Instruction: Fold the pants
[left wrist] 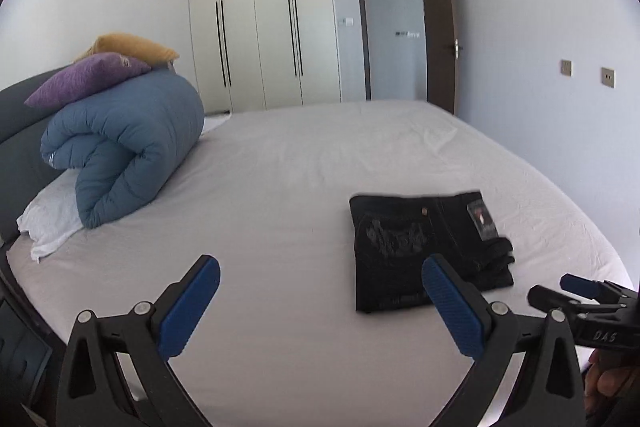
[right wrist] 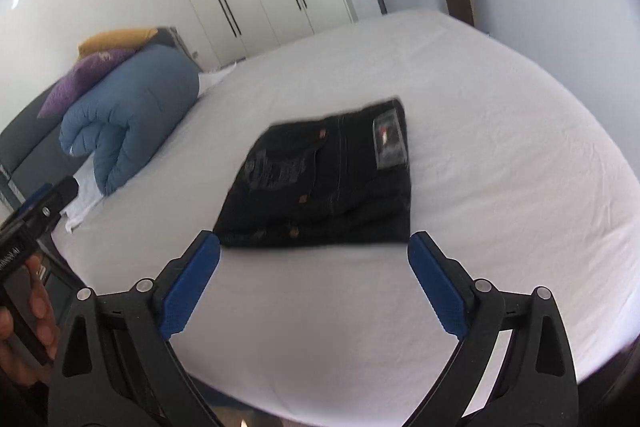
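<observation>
Black pants [left wrist: 424, 247] lie folded into a compact rectangle on the white bed sheet [left wrist: 280, 167], with a label patch on top. They also show in the right wrist view [right wrist: 324, 191]. My left gripper [left wrist: 320, 303] is open and empty, held above the sheet to the near left of the pants. My right gripper [right wrist: 314, 279] is open and empty, just in front of the pants' near edge, not touching them. The right gripper also shows at the right edge of the left wrist view [left wrist: 576, 291].
A rolled blue duvet [left wrist: 124, 151] with a purple pillow [left wrist: 88, 77] and a yellow pillow [left wrist: 136, 47] lies at the headboard, far left. A white wardrobe [left wrist: 264, 23] and a doorway [left wrist: 396, 31] stand beyond the bed. The bed's near edge [right wrist: 280, 403] is below my grippers.
</observation>
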The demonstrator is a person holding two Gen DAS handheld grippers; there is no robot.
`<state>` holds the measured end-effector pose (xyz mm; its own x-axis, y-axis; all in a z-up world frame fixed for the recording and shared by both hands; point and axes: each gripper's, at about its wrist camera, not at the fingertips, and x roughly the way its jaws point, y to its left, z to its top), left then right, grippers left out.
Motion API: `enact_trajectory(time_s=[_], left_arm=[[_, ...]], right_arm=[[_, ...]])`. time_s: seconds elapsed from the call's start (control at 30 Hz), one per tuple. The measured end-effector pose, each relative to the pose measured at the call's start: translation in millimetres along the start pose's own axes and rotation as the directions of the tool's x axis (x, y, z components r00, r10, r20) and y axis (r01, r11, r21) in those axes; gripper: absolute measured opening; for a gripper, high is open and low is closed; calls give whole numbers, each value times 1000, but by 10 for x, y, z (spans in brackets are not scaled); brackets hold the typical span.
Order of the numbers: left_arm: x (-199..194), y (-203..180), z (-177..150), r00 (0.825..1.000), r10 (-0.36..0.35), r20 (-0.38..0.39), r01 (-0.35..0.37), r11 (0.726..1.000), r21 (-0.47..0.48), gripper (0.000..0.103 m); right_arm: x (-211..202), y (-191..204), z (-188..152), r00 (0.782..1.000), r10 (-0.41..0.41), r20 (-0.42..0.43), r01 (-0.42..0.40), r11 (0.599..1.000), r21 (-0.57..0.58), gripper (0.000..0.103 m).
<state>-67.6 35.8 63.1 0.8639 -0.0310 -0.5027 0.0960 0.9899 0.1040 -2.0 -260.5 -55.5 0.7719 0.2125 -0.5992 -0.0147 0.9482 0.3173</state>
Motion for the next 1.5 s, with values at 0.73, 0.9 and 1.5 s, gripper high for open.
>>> enact_trajectory(time_s=[0.73,0.9,1.5], left_arm=[[57,-53,923,993,20,-119,-20,1000,-4,103],[69,-186,972,989,-22,-149,21,1000,-10,103],[186,-205,956,976,-59,-209,49,997,-52,103]], right_arm=[[-1489,735,1395,965,-203,168,214,976,-47,96],[-1492,864,1399,953,-287,96,296,951,-88,96],[-1413,762,1256,936,-347,60,351,933,-76,96]])
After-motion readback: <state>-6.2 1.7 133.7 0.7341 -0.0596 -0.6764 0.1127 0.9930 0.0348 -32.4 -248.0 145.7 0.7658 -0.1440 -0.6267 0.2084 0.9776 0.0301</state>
